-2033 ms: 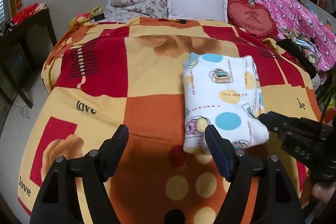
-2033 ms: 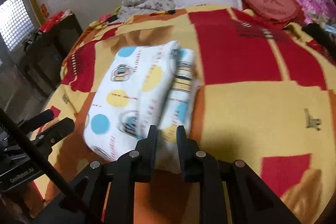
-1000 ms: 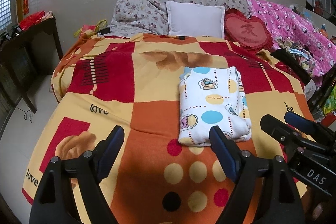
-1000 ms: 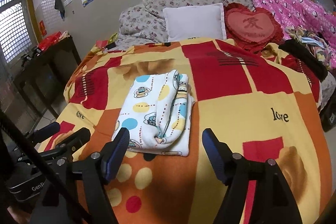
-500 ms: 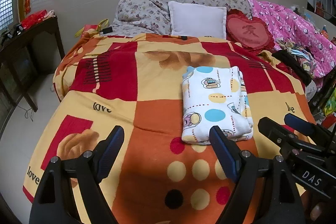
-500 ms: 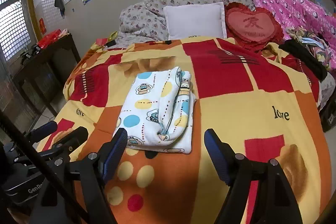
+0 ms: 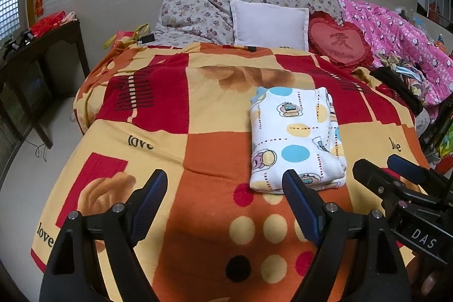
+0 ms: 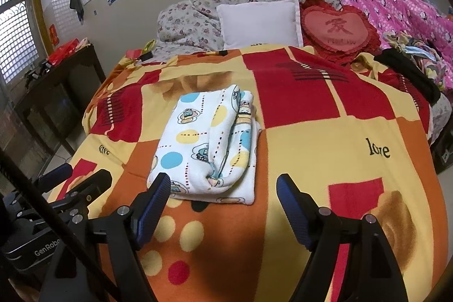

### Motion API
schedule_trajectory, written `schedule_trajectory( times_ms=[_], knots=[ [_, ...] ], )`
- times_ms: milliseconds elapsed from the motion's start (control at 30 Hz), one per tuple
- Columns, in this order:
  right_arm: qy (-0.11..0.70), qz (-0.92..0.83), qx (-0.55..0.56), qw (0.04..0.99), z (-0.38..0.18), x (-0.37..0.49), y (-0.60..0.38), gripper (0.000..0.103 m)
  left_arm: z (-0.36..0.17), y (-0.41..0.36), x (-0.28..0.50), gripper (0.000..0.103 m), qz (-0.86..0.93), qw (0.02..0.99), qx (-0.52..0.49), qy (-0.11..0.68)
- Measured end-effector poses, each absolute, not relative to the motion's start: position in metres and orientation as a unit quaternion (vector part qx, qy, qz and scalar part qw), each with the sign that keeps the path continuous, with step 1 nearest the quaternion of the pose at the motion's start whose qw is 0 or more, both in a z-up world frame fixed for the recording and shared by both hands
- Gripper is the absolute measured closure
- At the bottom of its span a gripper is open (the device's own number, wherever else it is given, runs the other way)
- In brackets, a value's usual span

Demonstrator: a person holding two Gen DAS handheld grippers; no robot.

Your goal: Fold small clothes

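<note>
A small white garment (image 7: 294,137) printed with blue and yellow dots and cartoon figures lies folded into a thick rectangle on the patterned blanket (image 7: 215,154). In the right wrist view the same garment (image 8: 206,137) shows its rolled layers at the near end. My left gripper (image 7: 223,180) hangs open above the blanket, short of the garment's near left corner, with nothing between its fingers. My right gripper (image 8: 223,180) is open too, just short of the garment's near edge and holding nothing. Each gripper shows at the edge of the other's view: the right gripper (image 7: 390,169) and the left gripper (image 8: 76,177).
The red, orange and yellow blanket (image 8: 339,154) covers the whole bed. At its head lie a white pillow (image 7: 269,24), a red heart cushion (image 7: 337,44) and a floral quilt (image 7: 198,10). Pink bedding and loose clothes (image 7: 396,75) lie on the right. A dark wooden table (image 7: 34,58) stands on the left.
Two seconds ago the right gripper was nearly shut at the garment's near edge; it has let go, opened wide and drawn back. The left gripper has also backed away. Over the last second both stayed still.
</note>
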State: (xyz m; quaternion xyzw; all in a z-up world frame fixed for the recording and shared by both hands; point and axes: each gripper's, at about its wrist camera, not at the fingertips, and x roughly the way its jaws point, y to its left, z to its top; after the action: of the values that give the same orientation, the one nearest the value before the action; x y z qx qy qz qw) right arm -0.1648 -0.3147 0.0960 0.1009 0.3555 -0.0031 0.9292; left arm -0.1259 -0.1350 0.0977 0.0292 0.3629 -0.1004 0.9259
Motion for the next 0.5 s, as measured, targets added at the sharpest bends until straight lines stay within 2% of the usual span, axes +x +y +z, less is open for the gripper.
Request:
schedule_trajectory(
  times_ms=[500],
  knots=[
    [0.358,-0.002,0.102,0.928,0.0942,-0.1663,-0.3145,0.021,0.0974,-0.1356,-0.1259,0.02,-0.1,0.926,0.029,0.363]
  ],
)
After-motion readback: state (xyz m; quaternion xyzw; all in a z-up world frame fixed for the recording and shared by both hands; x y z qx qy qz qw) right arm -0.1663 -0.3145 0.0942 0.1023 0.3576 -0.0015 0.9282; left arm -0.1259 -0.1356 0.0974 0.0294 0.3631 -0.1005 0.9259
